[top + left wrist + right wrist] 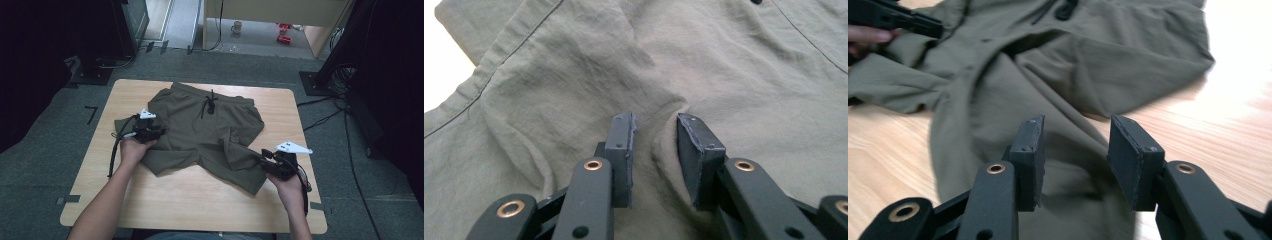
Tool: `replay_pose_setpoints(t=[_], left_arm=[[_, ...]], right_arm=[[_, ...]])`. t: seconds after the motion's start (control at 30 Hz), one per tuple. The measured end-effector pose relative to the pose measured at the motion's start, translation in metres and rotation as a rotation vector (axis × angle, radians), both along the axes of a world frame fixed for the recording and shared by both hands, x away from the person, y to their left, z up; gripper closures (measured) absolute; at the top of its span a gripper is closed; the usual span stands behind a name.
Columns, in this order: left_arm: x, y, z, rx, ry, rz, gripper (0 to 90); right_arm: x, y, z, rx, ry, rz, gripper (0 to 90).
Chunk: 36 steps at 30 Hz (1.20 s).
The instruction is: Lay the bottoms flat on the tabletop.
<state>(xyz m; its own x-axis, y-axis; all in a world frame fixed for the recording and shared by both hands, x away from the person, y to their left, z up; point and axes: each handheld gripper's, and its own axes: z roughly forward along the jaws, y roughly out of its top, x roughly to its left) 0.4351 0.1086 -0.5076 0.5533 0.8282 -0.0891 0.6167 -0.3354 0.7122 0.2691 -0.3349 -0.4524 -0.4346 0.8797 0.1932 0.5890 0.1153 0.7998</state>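
I see a light wooden table (150, 200) with rounded corners, standing on a grey carpet floor (45, 165). Dark equipment stands (100, 65) are behind the table on the left, and black cables (345, 130) run over the floor on the right. Far behind, a white mug (236, 27) and some red items (284, 33) lie on the floor.

The olive shorts (200, 135) lie flat in the middle of the table, with the waistband and the black drawstring (209, 104) toward the far edge. One leg reaches to the left edge of the table, the other goes toward the near right corner.

My left gripper (654, 150) rests on the left leg of the shorts. Its jaws are partly apart, and a ridge of cloth rises between them; I cannot tell if the pads press on it. My right gripper (1075, 160) is at the end of the right leg, close to the right edge of the table. Its jaws stand apart over the cloth and hold nothing.

The near part of the table, between my forearms, is bare wood, so there is room there. On the right side the wood strip beside the shorts is narrow.
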Motion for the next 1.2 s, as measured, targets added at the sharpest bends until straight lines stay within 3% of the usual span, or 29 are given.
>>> replay_pose_setpoints(t=[0.17,0.4,0.6,0.73,0.8,0.9,0.93,1.03,1.1,1.2], left_arm=[[-0.001,-0.001,-0.001,0.002,-0.008,-0.001,67.5],[-0.003,-0.002,-0.001,0.007,-0.013,-0.009,67.1],[-0.004,-0.003,-0.001,0.010,-0.018,-0.009,67.1],[-0.004,-0.003,-0.001,0.012,-0.019,-0.013,67.1],[-0.005,-0.002,-0.001,0.013,-0.023,-0.016,67.1],[-0.005,-0.002,-0.002,0.011,-0.031,-0.016,67.3],[-0.005,-0.002,-0.002,0.013,-0.032,-0.018,67.5],[-0.006,-0.001,-0.002,0.014,-0.037,-0.022,67.7],[-0.006,-0.001,-0.003,0.014,-0.038,-0.024,67.7],[-0.006,-0.002,-0.003,0.018,-0.041,-0.024,67.7]], right_arm=[[0.008,0.025,0.004,0.008,0.001,0.067,52.8],[0.028,0.061,0.001,-0.043,0.015,0.122,41.3],[0.047,0.087,-0.001,-0.050,0.017,0.127,34.9],[0.064,0.101,-0.006,-0.091,0.025,0.120,34.9],[0.073,0.104,-0.012,-0.126,0.038,0.111,40.3],[0.080,0.101,-0.018,-0.152,0.057,0.108,56.2],[0.080,0.098,-0.019,-0.149,0.066,0.111,64.3],[0.079,0.087,-0.016,-0.156,0.058,0.134,77.5],[0.076,0.079,-0.012,-0.168,0.048,0.126,82.2],[0.069,0.059,-0.004,-0.137,0.040,0.090,83.7]])
